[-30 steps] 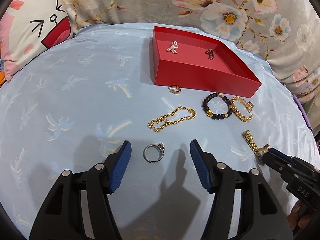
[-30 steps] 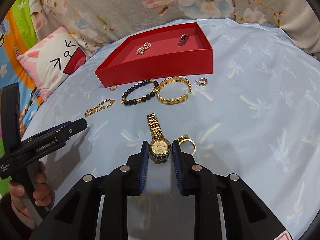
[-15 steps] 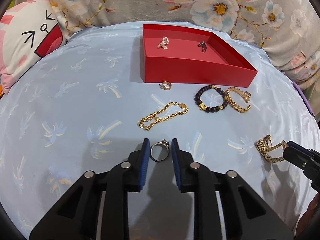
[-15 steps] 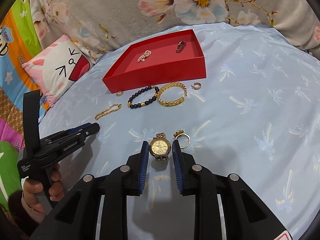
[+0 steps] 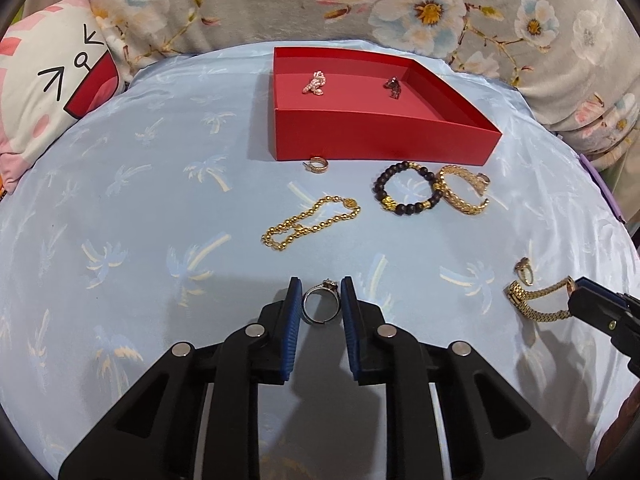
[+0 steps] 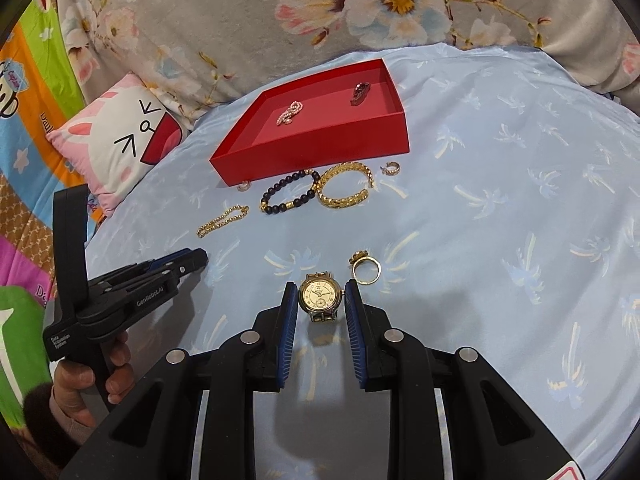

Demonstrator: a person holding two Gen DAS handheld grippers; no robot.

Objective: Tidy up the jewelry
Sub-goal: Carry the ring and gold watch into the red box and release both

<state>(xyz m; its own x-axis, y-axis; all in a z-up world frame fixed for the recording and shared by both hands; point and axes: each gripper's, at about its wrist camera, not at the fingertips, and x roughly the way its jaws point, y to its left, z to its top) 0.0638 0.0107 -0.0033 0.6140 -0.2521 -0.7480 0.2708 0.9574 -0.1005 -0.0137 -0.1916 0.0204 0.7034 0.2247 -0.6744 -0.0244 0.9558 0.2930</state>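
Observation:
My left gripper (image 5: 321, 304) is shut on a silver ring (image 5: 320, 307) and holds it above the blue sheet. My right gripper (image 6: 321, 300) is shut on a gold watch (image 6: 321, 297), lifted off the sheet; its strap hangs down in the left wrist view (image 5: 538, 303). The red tray (image 5: 384, 134) stands at the back with a pink pearl piece (image 5: 315, 83) and a dark piece (image 5: 394, 87) inside. On the sheet lie a gold chain bracelet (image 5: 310, 224), a black bead bracelet (image 5: 406, 193), a gold bangle (image 5: 464, 196), a small hoop (image 5: 318, 164) and a gold ring (image 6: 365, 266).
A pink cartoon cushion (image 5: 52, 92) lies at the back left. A floral blanket (image 5: 400, 4) rises behind the tray. Another small hoop (image 6: 391, 168) lies right of the bangle. The sheet (image 5: 120, 240) is soft and domed.
My left gripper closed on the silver ring and lifted it. My right gripper raised the gold watch off the sheet, with both views pulling back and up.

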